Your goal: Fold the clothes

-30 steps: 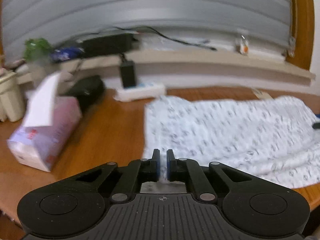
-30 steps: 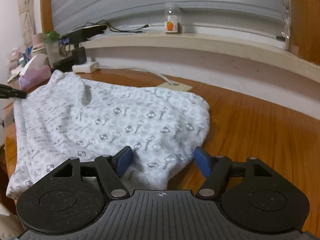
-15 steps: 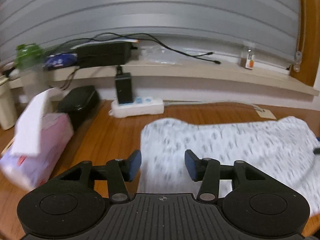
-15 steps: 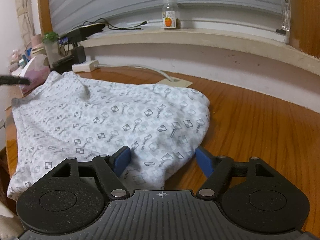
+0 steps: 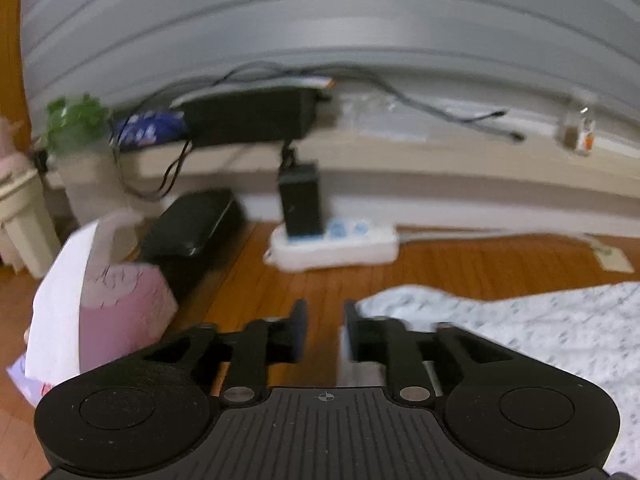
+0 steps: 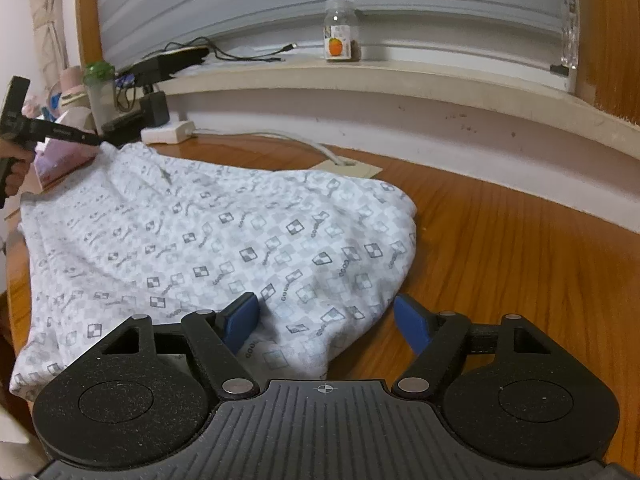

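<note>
A white garment with a grey checked print [image 6: 240, 240] lies spread on the wooden table [image 6: 520, 260]. My right gripper [image 6: 326, 320] is open, and its blue pads [image 6: 240, 316] straddle the garment's near rounded edge without pinching it. In the left wrist view the same garment [image 5: 520, 328] fills the lower right. My left gripper [image 5: 326, 328] is open with a narrow gap. Bare wood shows between its fingers, and the cloth's corner lies against the right finger. From the right wrist view, that left gripper [image 6: 90, 139] has its tip at the garment's far left corner. The left view is blurred.
A pink tissue box [image 5: 120, 312], a black case [image 5: 192, 224] and a white power strip [image 5: 336, 248] sit beyond the left gripper. A ledge [image 6: 360, 72] carries a jar [image 6: 340, 32], cables and a black box. A hand [image 6: 12, 168] holds the left gripper.
The left gripper was shut on the cloth, let go and opened wide, then narrowed its jaws and shifted left to the garment's corner. The right gripper stayed open and barely moved.
</note>
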Demonstrator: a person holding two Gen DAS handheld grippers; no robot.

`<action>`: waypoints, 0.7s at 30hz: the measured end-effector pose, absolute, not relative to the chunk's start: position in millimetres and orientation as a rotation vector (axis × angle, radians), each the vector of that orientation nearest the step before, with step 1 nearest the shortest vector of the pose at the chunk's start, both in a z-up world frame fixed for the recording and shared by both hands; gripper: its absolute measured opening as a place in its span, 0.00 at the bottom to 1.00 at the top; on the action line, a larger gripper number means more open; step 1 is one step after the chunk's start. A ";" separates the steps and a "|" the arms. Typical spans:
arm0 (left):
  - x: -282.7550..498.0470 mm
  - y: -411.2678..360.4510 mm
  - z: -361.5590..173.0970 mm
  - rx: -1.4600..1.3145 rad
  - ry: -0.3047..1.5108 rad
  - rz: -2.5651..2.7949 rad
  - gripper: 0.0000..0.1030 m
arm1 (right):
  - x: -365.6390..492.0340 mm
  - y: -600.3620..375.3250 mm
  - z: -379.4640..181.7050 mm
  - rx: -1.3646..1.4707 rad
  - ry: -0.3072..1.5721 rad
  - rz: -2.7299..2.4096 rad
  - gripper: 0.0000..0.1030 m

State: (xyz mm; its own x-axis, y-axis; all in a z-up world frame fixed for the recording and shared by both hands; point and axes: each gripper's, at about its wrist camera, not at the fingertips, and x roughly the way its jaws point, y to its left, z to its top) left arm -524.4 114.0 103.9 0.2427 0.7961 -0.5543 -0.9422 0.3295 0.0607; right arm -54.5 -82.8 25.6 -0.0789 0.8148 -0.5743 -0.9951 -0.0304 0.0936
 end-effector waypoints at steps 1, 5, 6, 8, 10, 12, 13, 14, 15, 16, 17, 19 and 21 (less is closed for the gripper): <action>-515.0 110.8 107.1 -0.298 0.539 1.194 0.49 | -50.3 -82.4 26.1 -0.401 0.559 1.575 0.72; -465.7 97.1 115.1 -0.252 0.511 1.068 0.63 | -28.9 -76.4 29.6 -0.304 0.605 1.565 0.69; -448.7 93.6 114.8 -0.246 0.501 1.024 0.66 | -22.7 -71.3 30.3 -0.281 0.629 1.563 0.66; -414.5 88.0 109.5 -0.252 0.482 0.929 0.68 | -12.0 -60.8 31.8 -0.242 0.667 1.557 0.60; -379.0 81.3 100.1 -0.265 0.479 0.843 0.68 | -5.4 -47.3 33.3 -0.222 0.685 1.554 0.58; -347.4 75.8 88.3 -0.271 0.490 0.774 0.68 | -1.1 -33.5 33.7 -0.211 0.708 1.551 0.58; -333.0 72.6 81.4 -0.266 0.499 0.744 0.68 | 1.0 -26.2 32.8 -0.211 0.725 1.547 0.58; -321.3 69.6 74.1 -0.256 0.504 0.718 0.68 | 3.4 -18.2 31.0 -0.215 0.747 1.542 0.58; -310.6 66.4 67.1 -0.247 0.511 0.693 0.68 | 6.5 -11.0 28.8 -0.213 0.773 1.541 0.58; -303.6 63.5 61.0 -0.242 0.518 0.677 0.69 | 9.9 -5.1 26.6 -0.205 0.796 1.538 0.58; -300.8 62.2 55.8 -0.243 0.524 0.668 0.69 | 13.0 -0.5 24.8 -0.190 0.816 1.535 0.59; -295.3 59.6 45.4 -0.245 0.535 0.651 0.69 | 18.6 6.9 22.2 -0.152 0.855 1.539 0.59; -293.5 58.7 39.4 -0.255 0.548 0.646 0.69 | 20.3 12.0 20.9 -0.126 0.879 1.546 0.55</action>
